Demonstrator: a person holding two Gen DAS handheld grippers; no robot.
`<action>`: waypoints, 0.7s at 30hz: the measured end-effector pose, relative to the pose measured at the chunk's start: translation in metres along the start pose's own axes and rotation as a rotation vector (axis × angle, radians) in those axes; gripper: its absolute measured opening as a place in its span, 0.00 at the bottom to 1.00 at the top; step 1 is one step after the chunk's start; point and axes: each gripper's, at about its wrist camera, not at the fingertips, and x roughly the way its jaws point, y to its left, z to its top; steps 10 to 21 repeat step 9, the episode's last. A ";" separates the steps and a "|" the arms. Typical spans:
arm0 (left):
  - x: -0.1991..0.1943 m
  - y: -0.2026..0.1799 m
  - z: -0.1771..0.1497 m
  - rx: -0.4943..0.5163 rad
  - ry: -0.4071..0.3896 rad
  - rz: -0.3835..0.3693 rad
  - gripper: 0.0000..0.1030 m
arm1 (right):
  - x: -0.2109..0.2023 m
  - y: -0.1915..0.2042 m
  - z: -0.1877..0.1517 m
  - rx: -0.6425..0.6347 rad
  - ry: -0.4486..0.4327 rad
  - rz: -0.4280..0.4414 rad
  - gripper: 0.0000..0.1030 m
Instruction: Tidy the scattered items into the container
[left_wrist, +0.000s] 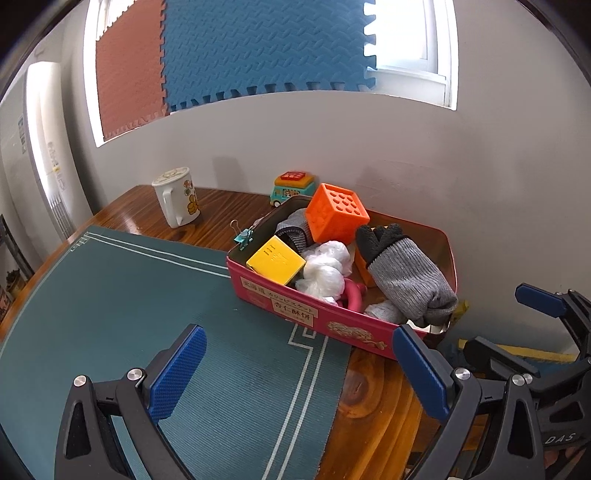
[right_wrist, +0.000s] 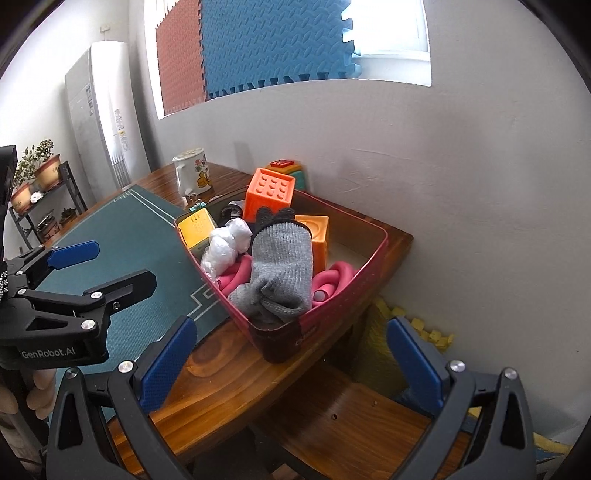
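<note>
On top of the wooden table (left_wrist: 373, 391), a pink tin box (left_wrist: 325, 314) sits near the wall, partly on a green mat (left_wrist: 122, 295). From the left wrist camera, the box is at about 1 o'clock from the left gripper (left_wrist: 299, 373).

That gripper has its jaws spread wide apart. Nothing is between its blue pads (left_wrist: 177, 373). They hang over the mat and the table and touch nothing. The right pad is near the box's front corner, but I cannot tell if it touches it.

From the right wrist camera, the right gripper (right_wrist: 291, 369) is also stretched wide and holds nothing. The box (right_wrist: 343, 291) is at about 12 o'clock from it, just past the tips. Its pads (right_wrist: 166, 365) are apart from the box.

Lots of things lie inside the box. A grey glove with black fingers (right_wrist: 280, 262) lies on top, toward the near end. At its 9 o'clock is a white crinkly plastic bundle (right_wrist: 225, 247). Pink tubes (right_wrist: 332, 280) lie under the glove. A yellow box (right_wrist: 195, 225) is at the left end. A big orange cube with holes (right_wrist: 269, 195) stands at the back, and a smaller orange block (right_wrist: 317, 236) is at its 4 o'clock.

Outside the box, a white mug with flowers (left_wrist: 177, 199) stands on the table at 10 o'clock. A little toy bus (left_wrist: 288, 188) is behind the box by the wall. A small teal clip (left_wrist: 243, 236) lies just beside the box's left end.
</note>
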 end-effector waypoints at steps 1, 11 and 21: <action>-0.001 0.000 0.000 0.001 -0.001 -0.001 0.99 | 0.000 0.000 0.000 0.000 0.000 -0.001 1.00; 0.000 -0.005 -0.002 0.013 0.000 -0.012 0.99 | 0.001 -0.001 -0.001 -0.005 -0.002 -0.022 1.00; 0.000 -0.005 -0.002 0.013 0.000 -0.012 0.99 | 0.001 -0.001 -0.001 -0.005 -0.002 -0.022 1.00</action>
